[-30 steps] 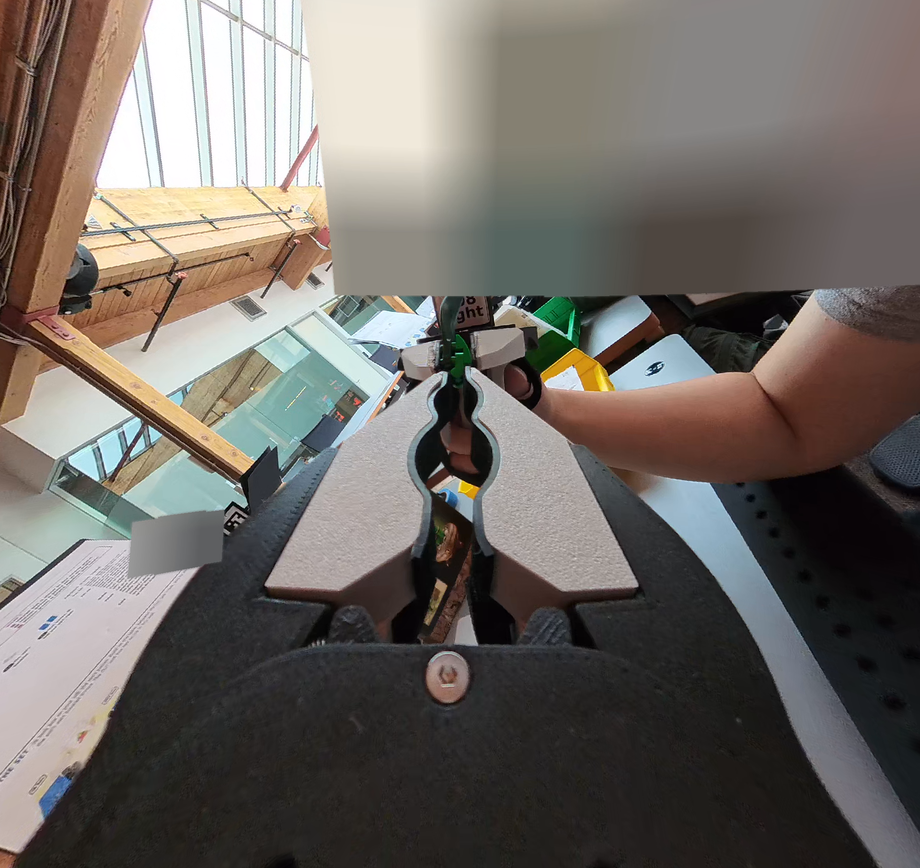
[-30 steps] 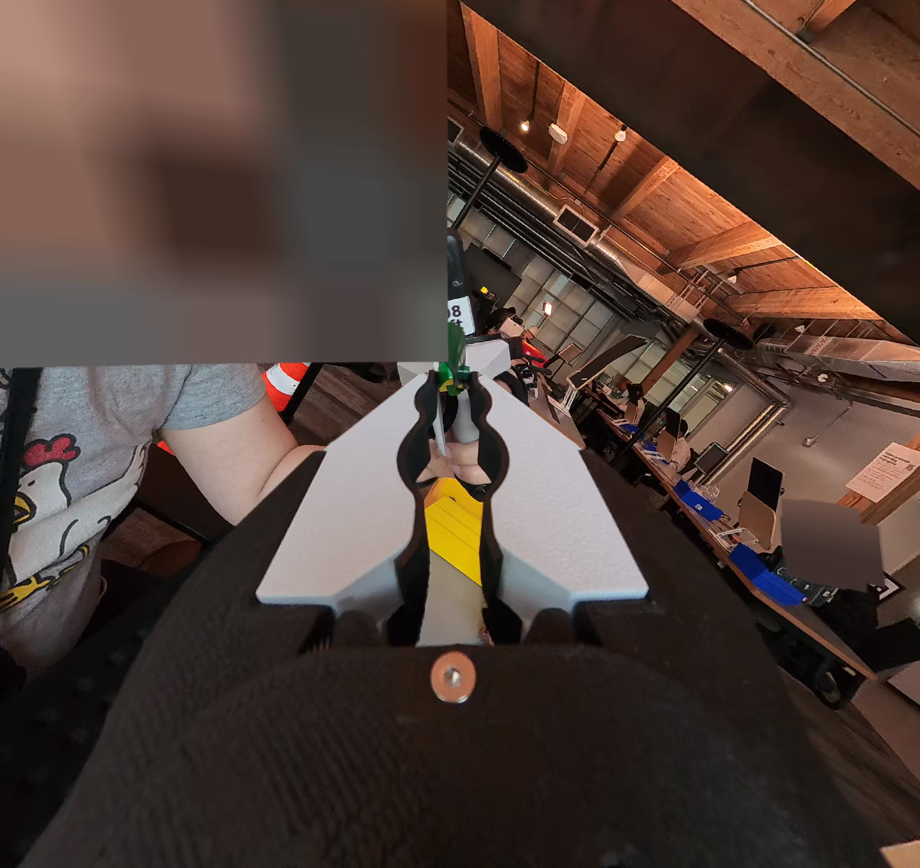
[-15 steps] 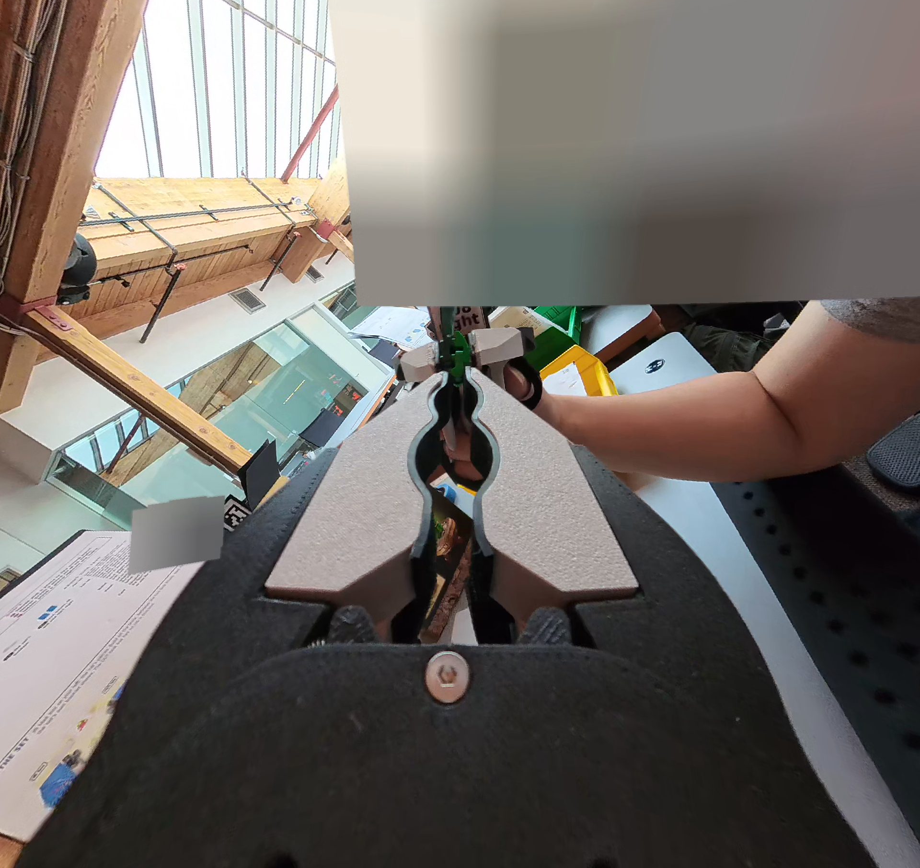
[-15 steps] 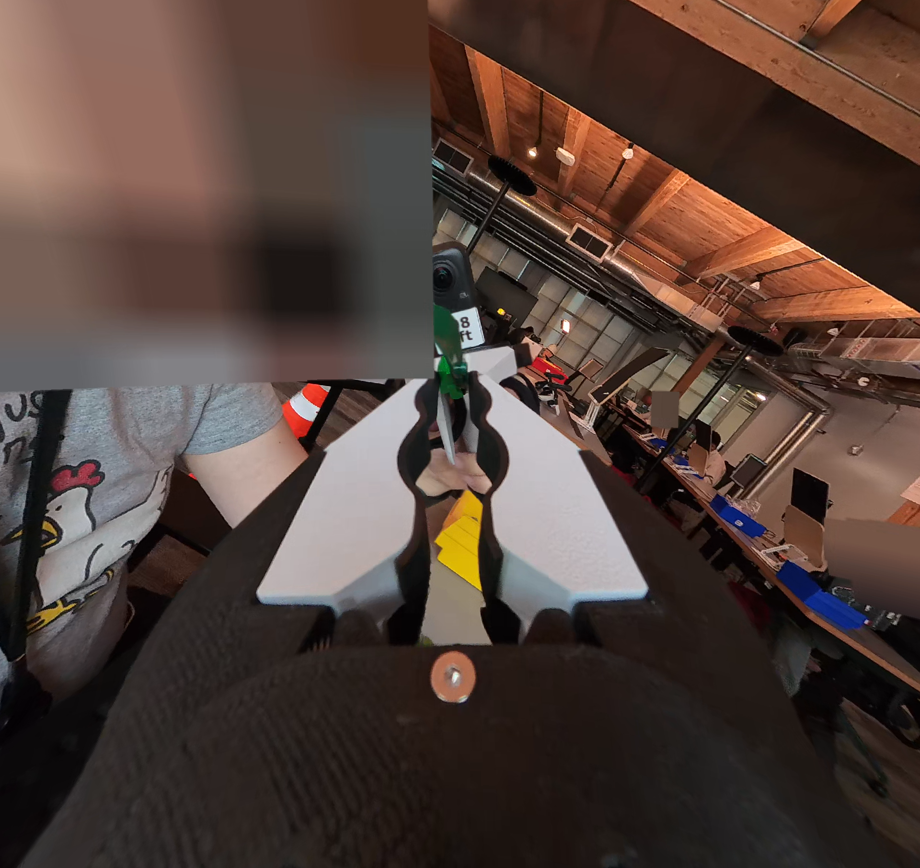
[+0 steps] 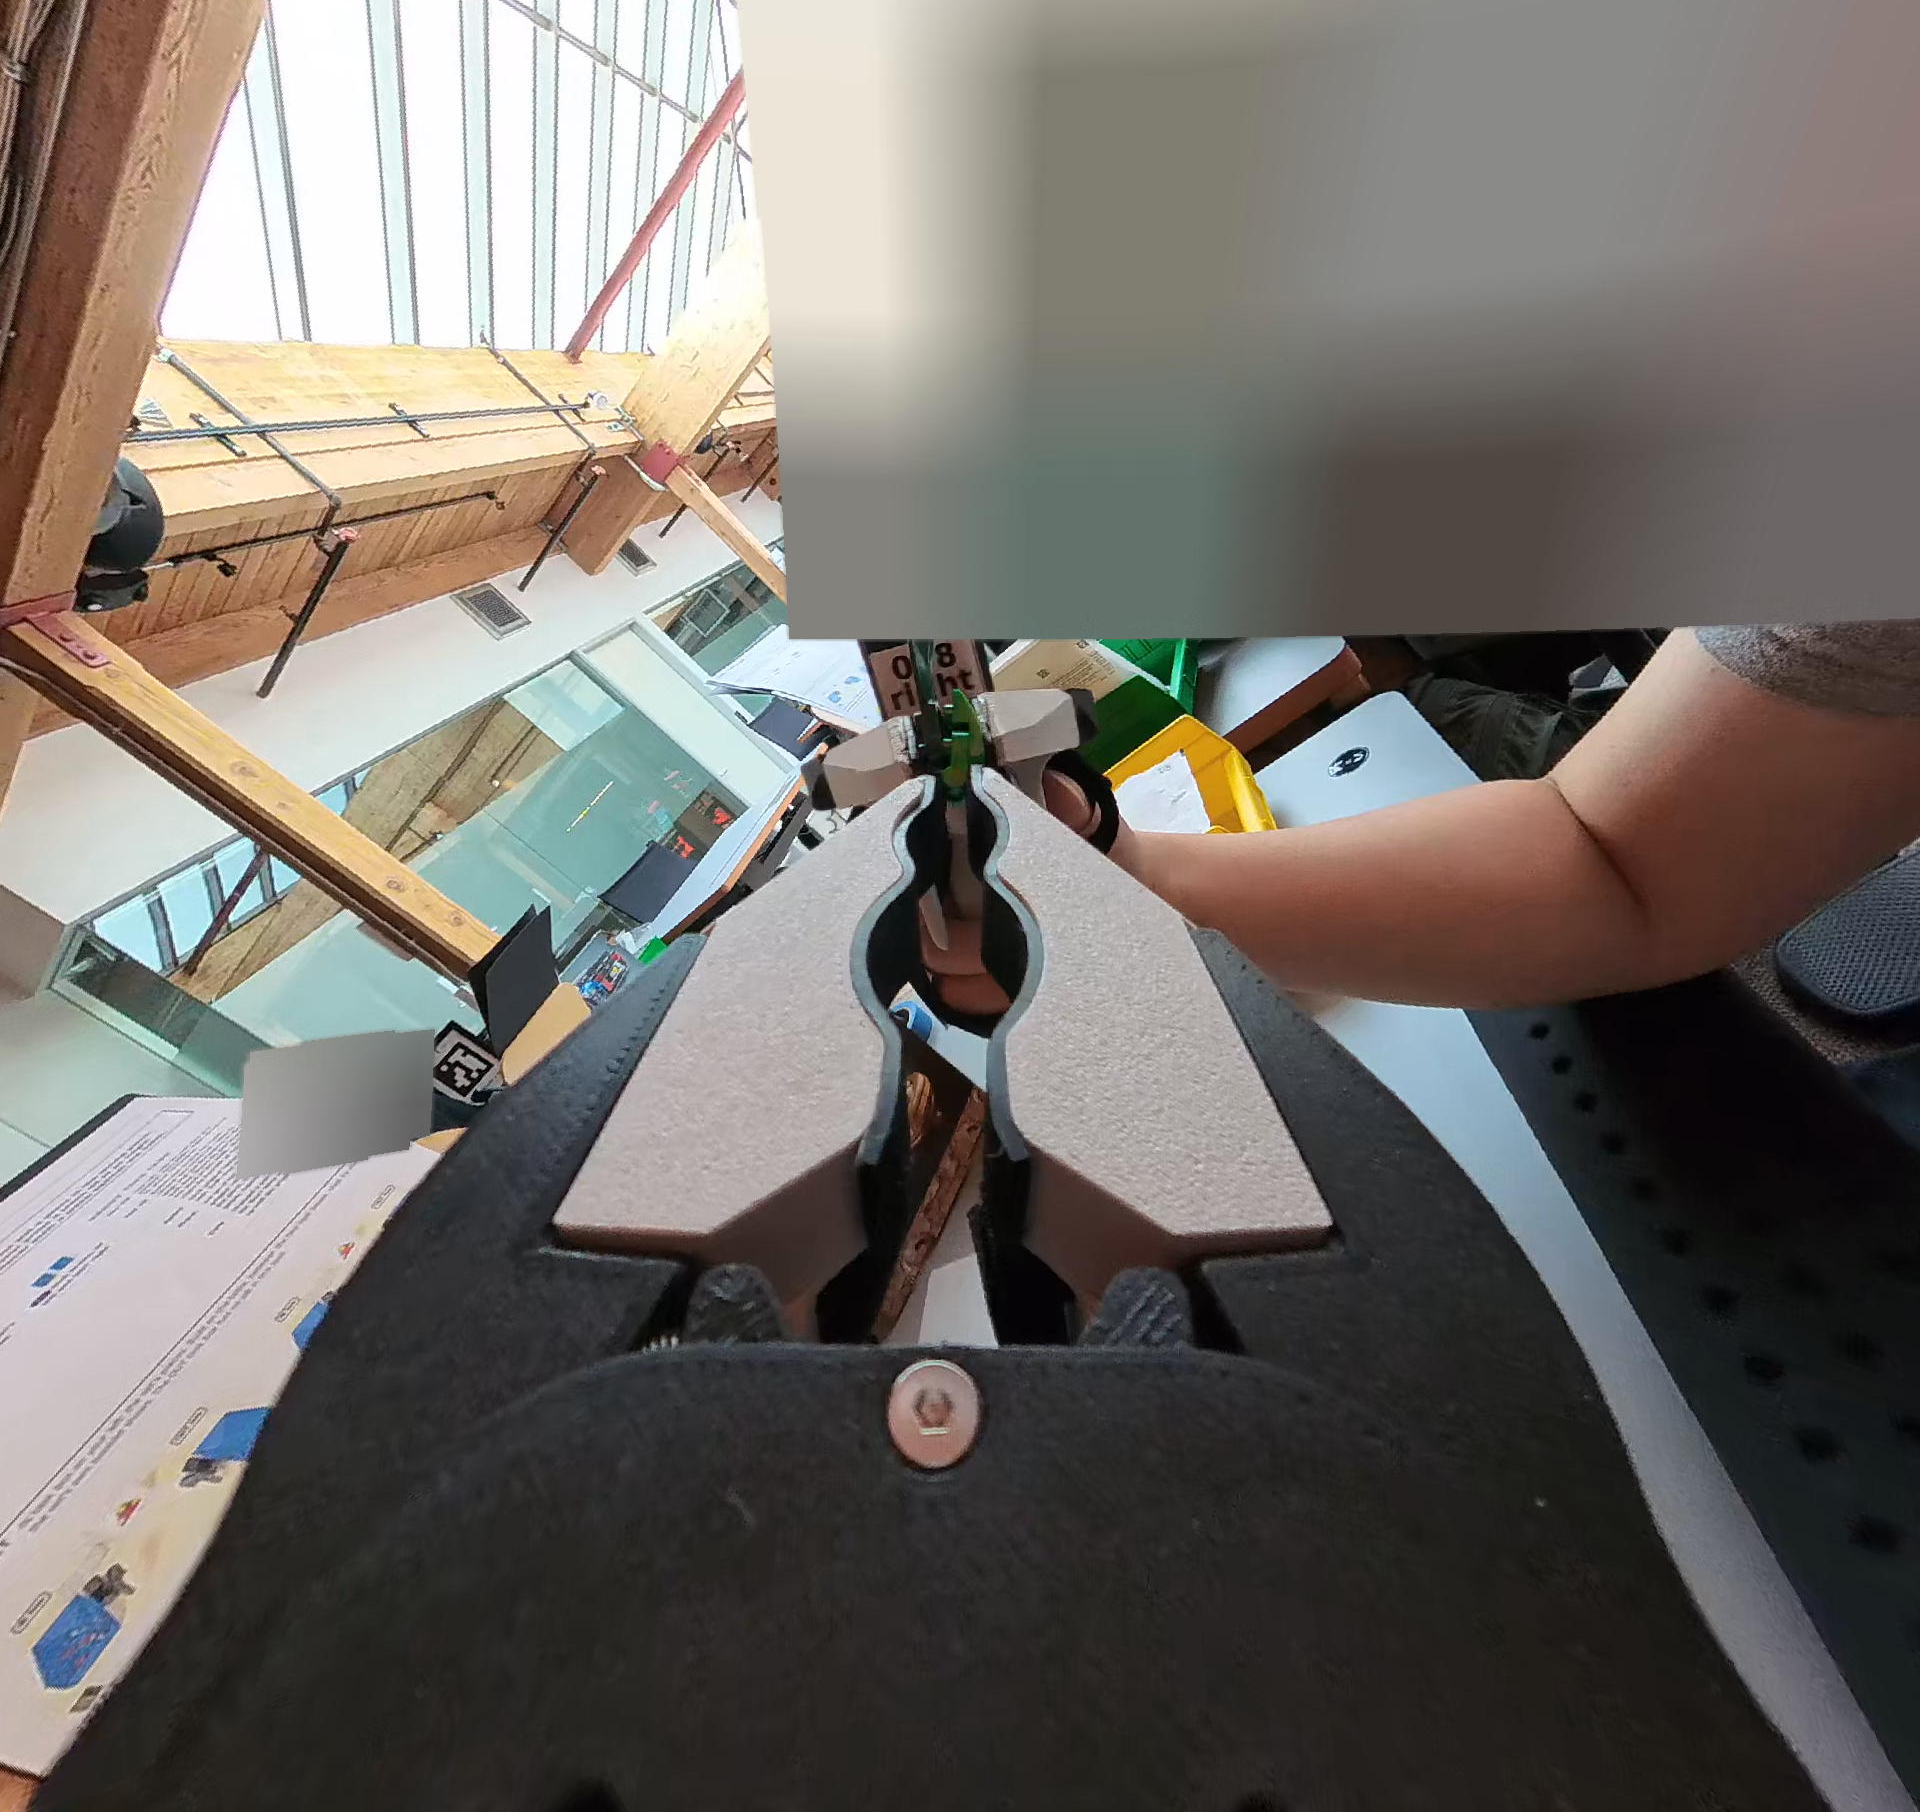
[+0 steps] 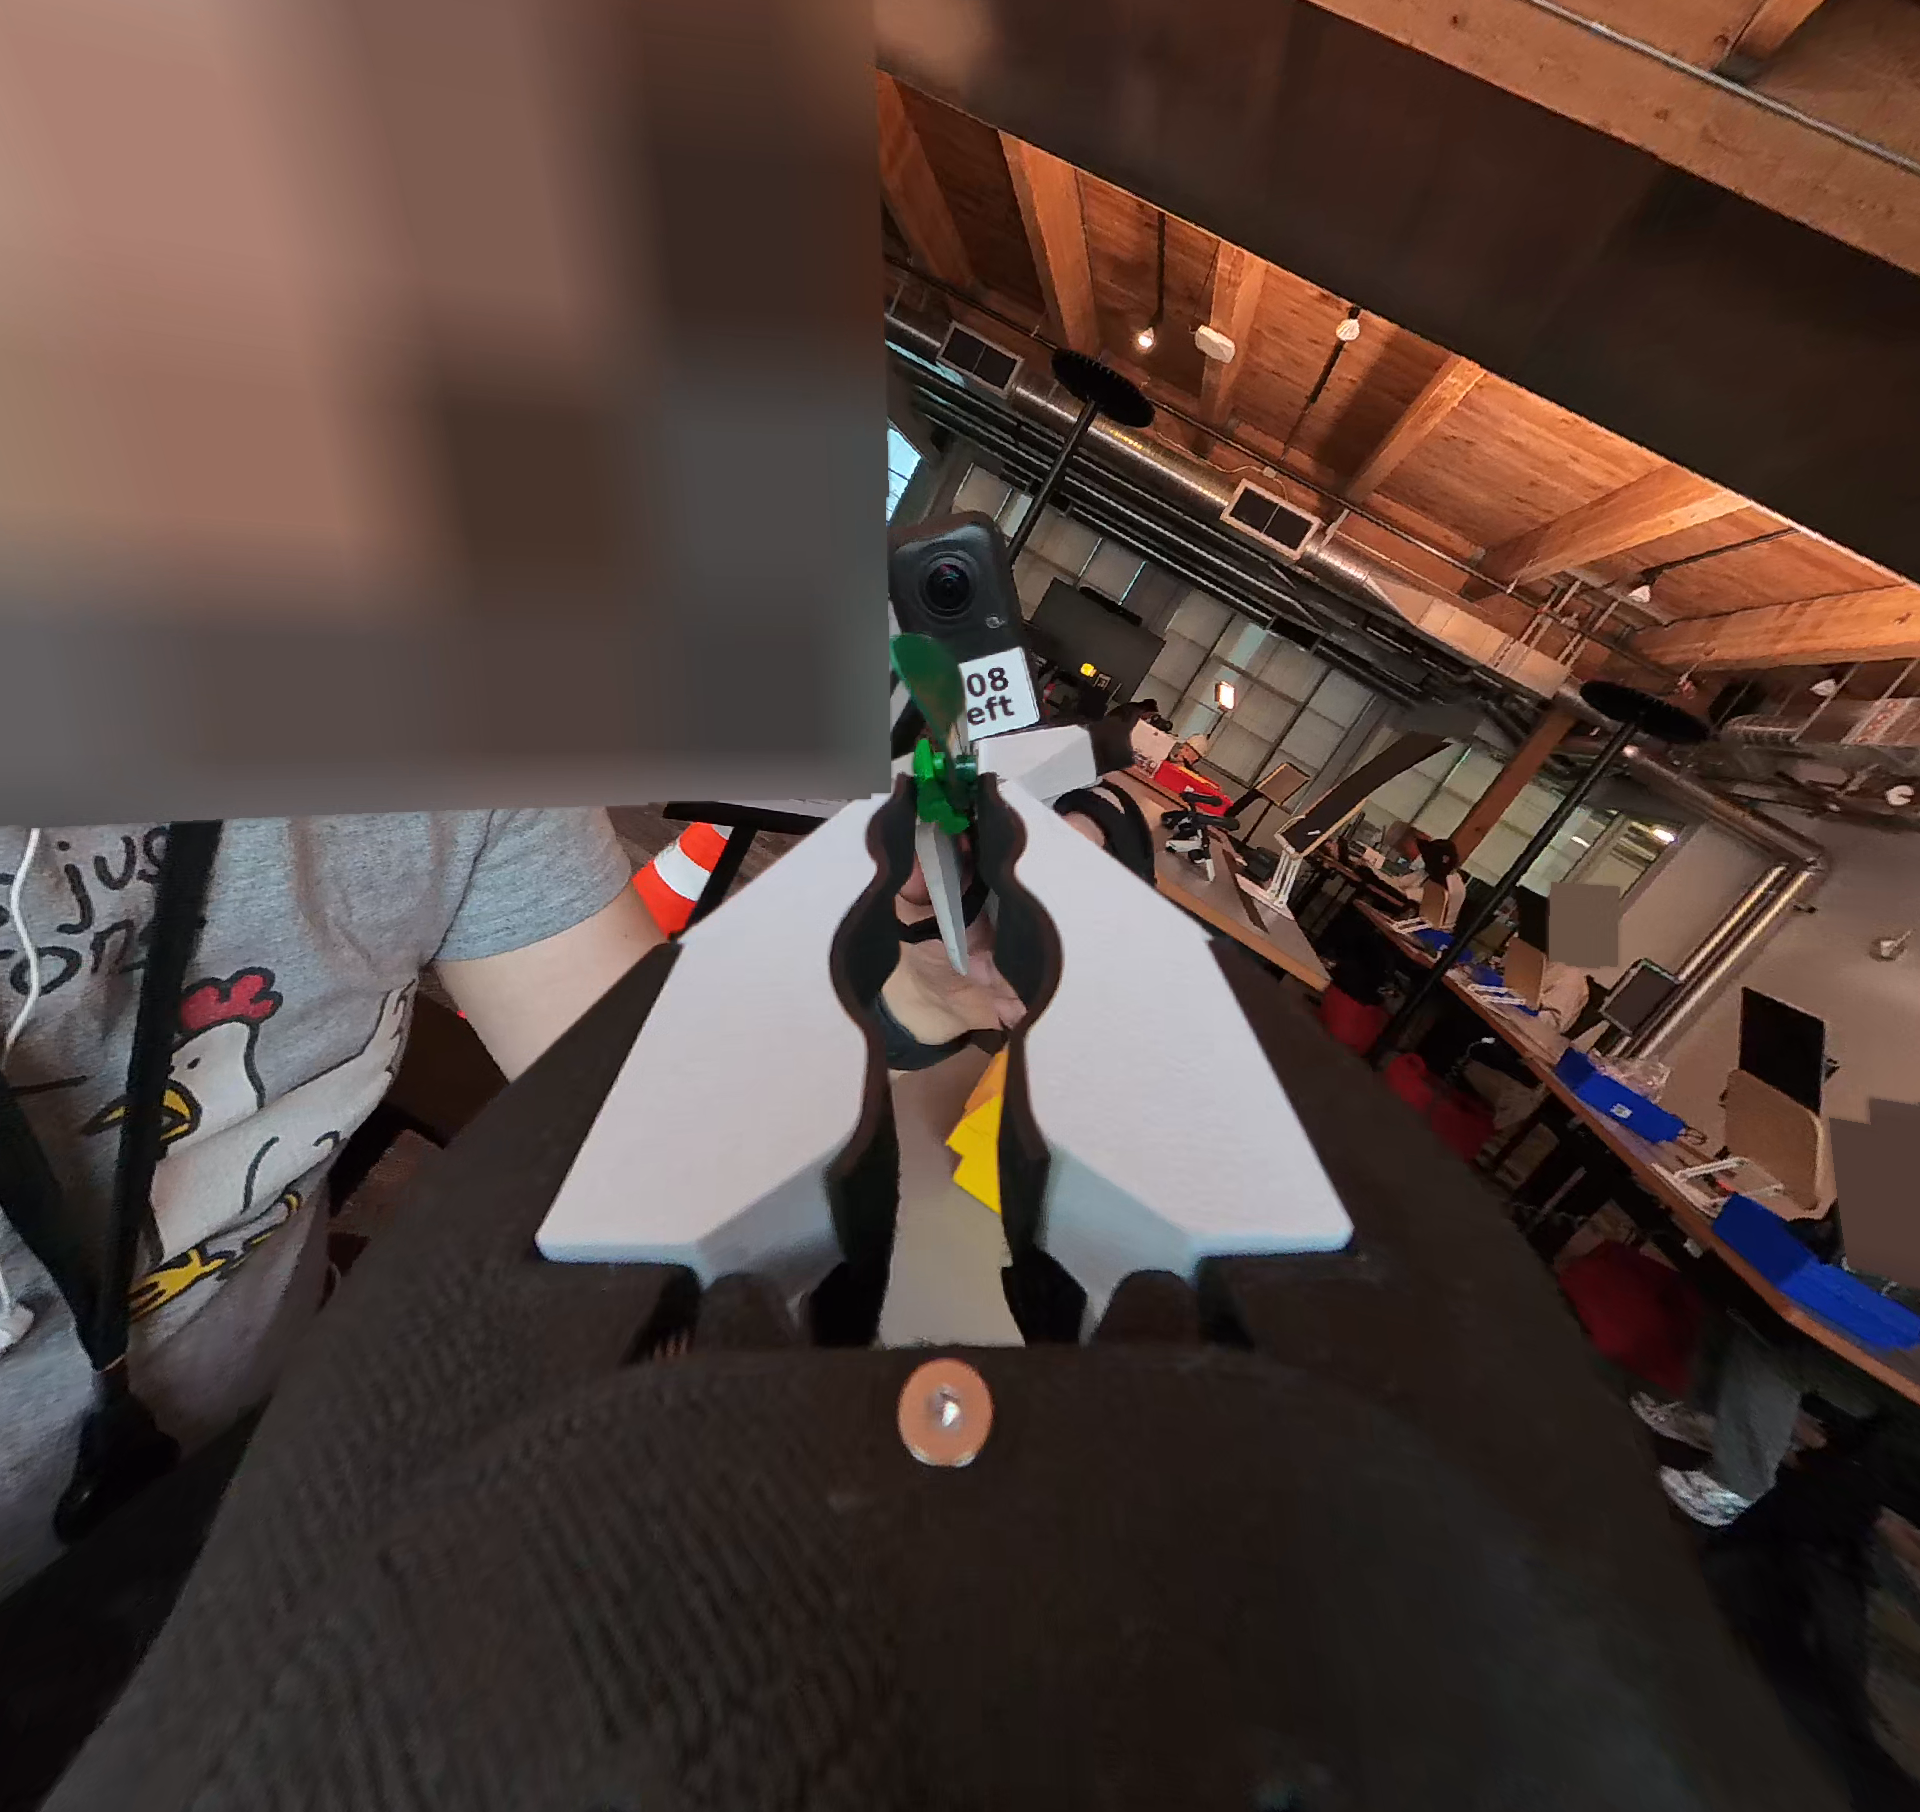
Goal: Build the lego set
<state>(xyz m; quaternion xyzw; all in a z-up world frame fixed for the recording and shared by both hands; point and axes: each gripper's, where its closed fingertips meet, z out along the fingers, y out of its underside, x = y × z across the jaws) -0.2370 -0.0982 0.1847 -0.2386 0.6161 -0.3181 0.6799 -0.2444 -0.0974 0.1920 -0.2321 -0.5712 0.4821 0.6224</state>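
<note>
Both grippers are held up in the air, tip to tip. In the left wrist view my left gripper (image 5: 951, 788) is shut, with a small green lego piece (image 5: 961, 736) at its tips. The right gripper (image 5: 948, 739) faces it, its grey fingers (image 5: 871, 770) closed on either side of the same piece. In the right wrist view my right gripper (image 6: 943, 798) is shut on the green lego piece (image 6: 938, 783). A green leaf part (image 6: 925, 687) sticks up above it. The left gripper's white finger (image 6: 1039, 760) and camera (image 6: 951, 588) are just behind.
A printed instruction sheet (image 5: 114, 1347) lies lower left. A yellow bin (image 5: 1205, 775), a green bin (image 5: 1143, 687) and a white laptop (image 5: 1361, 775) are behind the person's forearm (image 5: 1455, 889). A black perforated board (image 5: 1714, 1243) is at right. An orange cone (image 6: 686, 869) and long tables (image 6: 1621, 1108) are beyond. Only a small space, under 4 cm, lies between the two pairs of fingers.
Both grippers stayed shut and tip to tip while tilting. In the right wrist view the green leaf part and the left gripper's camera have come up into view above the tips.
</note>
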